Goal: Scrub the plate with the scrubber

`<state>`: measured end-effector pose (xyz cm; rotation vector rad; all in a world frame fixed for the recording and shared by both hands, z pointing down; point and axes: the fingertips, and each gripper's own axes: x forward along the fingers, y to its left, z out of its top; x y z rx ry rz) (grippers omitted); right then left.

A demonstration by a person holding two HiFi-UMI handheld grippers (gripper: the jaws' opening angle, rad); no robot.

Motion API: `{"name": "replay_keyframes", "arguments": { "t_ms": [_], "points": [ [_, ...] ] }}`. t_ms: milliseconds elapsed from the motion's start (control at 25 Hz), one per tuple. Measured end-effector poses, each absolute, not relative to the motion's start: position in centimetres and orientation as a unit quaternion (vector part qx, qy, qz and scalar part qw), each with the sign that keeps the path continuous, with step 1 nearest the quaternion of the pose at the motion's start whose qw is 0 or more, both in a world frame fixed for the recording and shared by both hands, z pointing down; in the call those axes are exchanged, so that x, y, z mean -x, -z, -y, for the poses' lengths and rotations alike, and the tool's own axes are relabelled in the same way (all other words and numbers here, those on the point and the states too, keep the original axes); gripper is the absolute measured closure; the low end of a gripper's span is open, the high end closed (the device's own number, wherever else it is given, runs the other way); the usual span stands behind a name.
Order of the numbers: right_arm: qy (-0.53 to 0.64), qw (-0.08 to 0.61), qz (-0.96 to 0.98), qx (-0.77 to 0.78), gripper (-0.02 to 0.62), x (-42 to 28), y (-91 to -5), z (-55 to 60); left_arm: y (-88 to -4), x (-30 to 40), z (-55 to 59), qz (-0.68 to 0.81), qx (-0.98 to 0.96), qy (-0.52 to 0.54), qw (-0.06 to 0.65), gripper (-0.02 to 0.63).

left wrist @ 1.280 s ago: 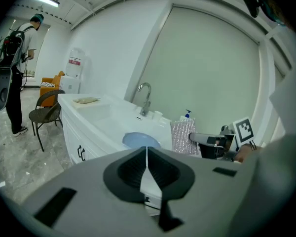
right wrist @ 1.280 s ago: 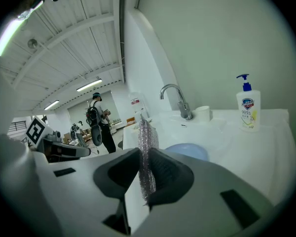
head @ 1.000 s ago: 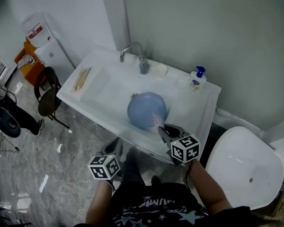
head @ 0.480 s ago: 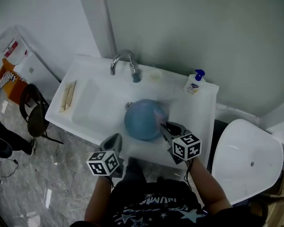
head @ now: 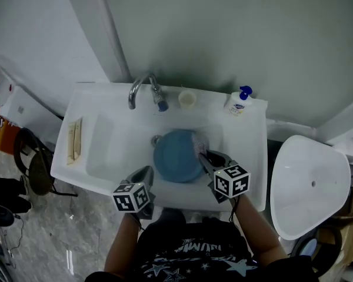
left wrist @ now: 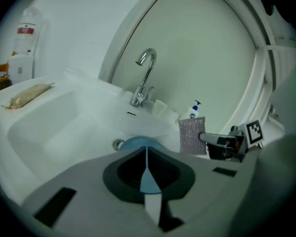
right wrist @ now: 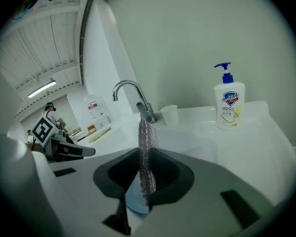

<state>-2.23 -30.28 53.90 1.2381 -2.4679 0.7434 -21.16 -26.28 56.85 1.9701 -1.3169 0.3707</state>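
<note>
A blue plate (head: 175,164) lies in the basin of the white sink (head: 247,157), beside the drain (head: 156,140). My right gripper (head: 203,156) is shut on a grey mesh scrubber (head: 199,141), which hangs over the plate's right rim. In the right gripper view the scrubber (right wrist: 147,147) stands on edge between the closed jaws. My left gripper (head: 145,174) sits at the sink's front edge, just left of the plate, shut with nothing in it. The left gripper view shows the plate (left wrist: 137,142) just beyond its closed tips and the scrubber (left wrist: 192,135) to the right.
A chrome faucet (head: 142,90), a small cup (head: 187,99) and a soap pump bottle (head: 237,101) line the back of the sink. A tan stick-like item (head: 75,141) lies on its left shelf. A white toilet (head: 309,187) stands right, a chair (head: 30,157) left.
Both grippers have moved forward over the sink. The left came from in front of the sink's edge to beside the plate. The scrubber now hangs over the plate's right rim.
</note>
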Motion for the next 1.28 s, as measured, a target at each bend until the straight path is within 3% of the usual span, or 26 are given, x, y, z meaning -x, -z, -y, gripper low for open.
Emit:
{"name": "replay_keyframes", "arguments": {
  "t_ms": [840, 960, 1280],
  "points": [
    [-0.289, 0.156, 0.812, -0.482, 0.519, 4.0, -57.0, 32.0, -65.9, 21.1, 32.4, 0.398, -0.782, -0.246, 0.411, 0.576],
    [-0.294, 0.16, 0.809, -0.483, 0.519, 4.0, -57.3, 31.8, -67.0, 20.9, 32.9, 0.392, -0.779, -0.258, 0.416, 0.474],
    [-0.308, 0.168, 0.804, -0.481, 0.519, 3.6, -58.5, 31.7, -70.7, 20.7, 33.7, 0.378, -0.761, -0.29, 0.44, 0.408]
  ]
}}
